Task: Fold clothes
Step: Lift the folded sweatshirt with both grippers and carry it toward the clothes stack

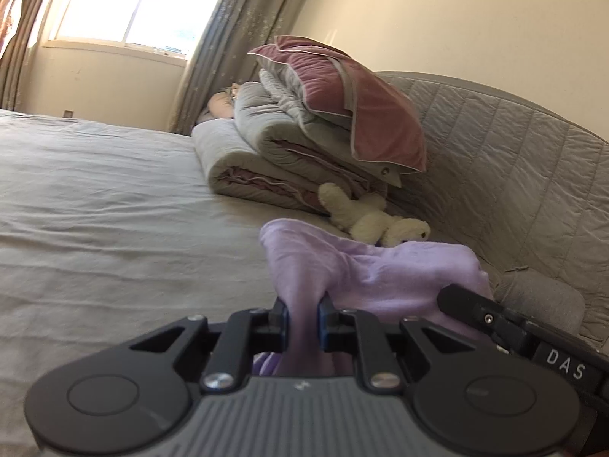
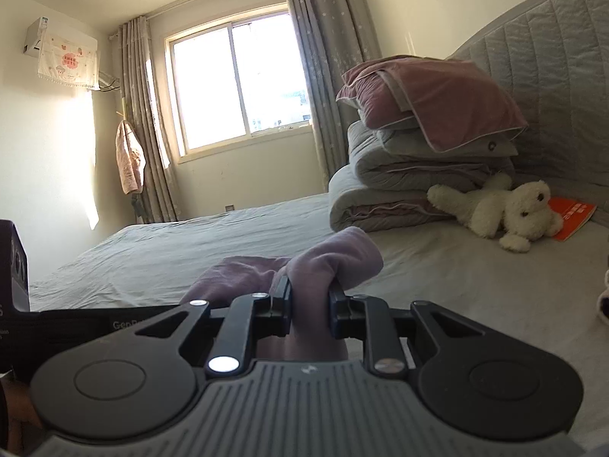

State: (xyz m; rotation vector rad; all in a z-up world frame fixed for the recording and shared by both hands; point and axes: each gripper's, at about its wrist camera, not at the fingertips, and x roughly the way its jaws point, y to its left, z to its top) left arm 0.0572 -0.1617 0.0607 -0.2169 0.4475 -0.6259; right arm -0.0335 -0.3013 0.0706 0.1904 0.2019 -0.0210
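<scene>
A lilac garment (image 1: 377, 270) is stretched between both grippers above the grey bed sheet (image 1: 114, 209). My left gripper (image 1: 303, 310) is shut on a bunched edge of it, the cloth squeezed between the blue pads. In the left wrist view the black body of the other gripper (image 1: 495, 316) shows at the right, under the cloth. My right gripper (image 2: 310, 304) is shut on another fold of the lilac garment (image 2: 335, 259), which bulges over its fingers. The rest of the garment hangs below, out of sight.
A stack of folded grey and pink quilts with a pink pillow (image 2: 426, 160) lies at the head of the bed. A white plush toy (image 2: 502, 209) and an orange booklet (image 2: 571, 217) rest beside it. The quilted headboard (image 1: 495, 144) is on the right; window and curtains (image 2: 236, 80) stand beyond.
</scene>
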